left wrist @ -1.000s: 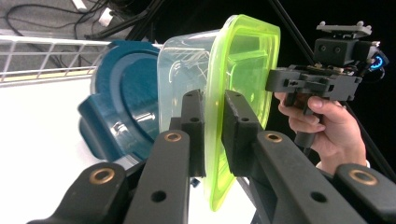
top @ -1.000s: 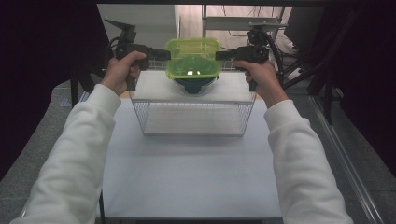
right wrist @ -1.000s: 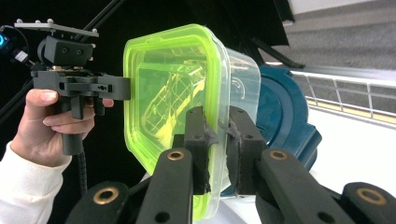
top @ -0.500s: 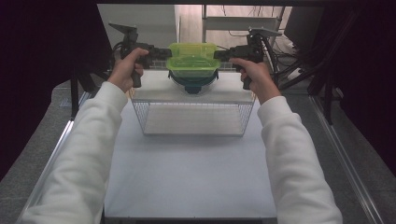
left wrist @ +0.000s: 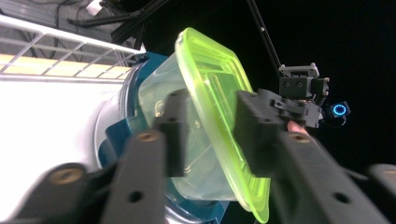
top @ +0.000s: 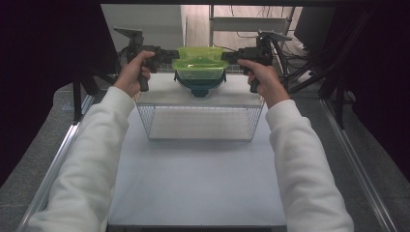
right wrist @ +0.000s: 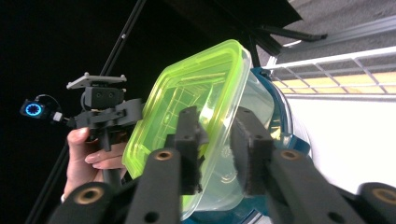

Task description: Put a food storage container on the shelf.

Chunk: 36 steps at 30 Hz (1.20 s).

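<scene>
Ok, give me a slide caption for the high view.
Both grippers flank a green-lidded container set on a blue bowl behind a wire basket.

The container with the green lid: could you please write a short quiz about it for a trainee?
1. True or false: the green lid is off the clear container.
2. What sits directly under the container? A) a blue bowl B) a red plate C) a sponge
3. What stands between the jaws of the left gripper and of the right gripper?
Key: 1 false. 2 A. 3 The container's rim with its lid, one side each; both pairs of jaws have just been opening.
</scene>
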### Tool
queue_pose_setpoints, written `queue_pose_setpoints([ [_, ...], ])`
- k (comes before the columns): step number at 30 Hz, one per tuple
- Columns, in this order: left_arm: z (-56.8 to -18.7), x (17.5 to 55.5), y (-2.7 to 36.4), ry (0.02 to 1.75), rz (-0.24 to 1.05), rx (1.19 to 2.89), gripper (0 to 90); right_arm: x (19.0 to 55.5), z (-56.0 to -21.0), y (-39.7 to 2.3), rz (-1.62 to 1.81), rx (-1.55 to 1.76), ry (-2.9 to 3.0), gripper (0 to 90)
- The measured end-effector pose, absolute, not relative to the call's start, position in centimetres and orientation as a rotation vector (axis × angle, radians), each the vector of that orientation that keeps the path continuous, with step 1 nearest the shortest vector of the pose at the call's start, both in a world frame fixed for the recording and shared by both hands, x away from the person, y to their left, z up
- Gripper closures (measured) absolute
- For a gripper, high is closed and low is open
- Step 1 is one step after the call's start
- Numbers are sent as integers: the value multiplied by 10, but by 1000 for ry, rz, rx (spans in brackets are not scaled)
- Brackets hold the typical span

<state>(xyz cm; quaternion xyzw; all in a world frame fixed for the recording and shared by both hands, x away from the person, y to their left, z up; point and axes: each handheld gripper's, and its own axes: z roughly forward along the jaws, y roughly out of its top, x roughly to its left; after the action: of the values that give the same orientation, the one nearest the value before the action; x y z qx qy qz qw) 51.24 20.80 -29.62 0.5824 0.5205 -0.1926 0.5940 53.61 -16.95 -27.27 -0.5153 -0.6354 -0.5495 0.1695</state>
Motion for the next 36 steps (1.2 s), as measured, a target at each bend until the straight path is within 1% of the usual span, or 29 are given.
queue_pose_setpoints([
  [1,-295,512,207,1212,-425,1352,597,536,-272,-170,-1566,-1462,-1819,611],
  [2,-294,512,207,1214,-405,1356,542,535,-271,-170,-1580,-1471,-1832,546],
  [3,-293,511,208,1219,-384,1353,499,534,-270,-170,-1586,-1476,-1841,503],
  [4,-292,511,209,1224,-372,1346,429,533,-268,-172,-1600,-1485,-1849,454],
  [5,-291,510,210,1221,-355,1341,382,531,-266,-174,-1618,-1482,-1857,433],
  [6,-290,509,211,1215,-340,1338,356,529,-264,-176,-1647,-1471,-1872,420],
  [10,-283,499,212,1193,-272,1371,293,519,-255,-185,-1701,-1412,-1955,383],
  [14,-276,486,210,1179,-201,1419,270,508,-247,-190,-1723,-1330,-2068,359],
  [15,-274,480,209,1179,-168,1428,268,505,-245,-191,-1728,-1314,-2090,358],
  [18,-274,464,210,1142,-132,1455,248,493,-243,-196,-1743,-1259,-2185,347],
  [24,-277,426,207,1098,-15,1538,239,463,-254,-209,-1766,-1207,-2258,328],
  [30,-292,376,202,1009,39,1609,227,428,-267,-230,-1770,-1169,-2411,325],
  [36,-324,332,204,976,64,1648,229,387,-293,-253,-1780,-1130,-2477,325],
])
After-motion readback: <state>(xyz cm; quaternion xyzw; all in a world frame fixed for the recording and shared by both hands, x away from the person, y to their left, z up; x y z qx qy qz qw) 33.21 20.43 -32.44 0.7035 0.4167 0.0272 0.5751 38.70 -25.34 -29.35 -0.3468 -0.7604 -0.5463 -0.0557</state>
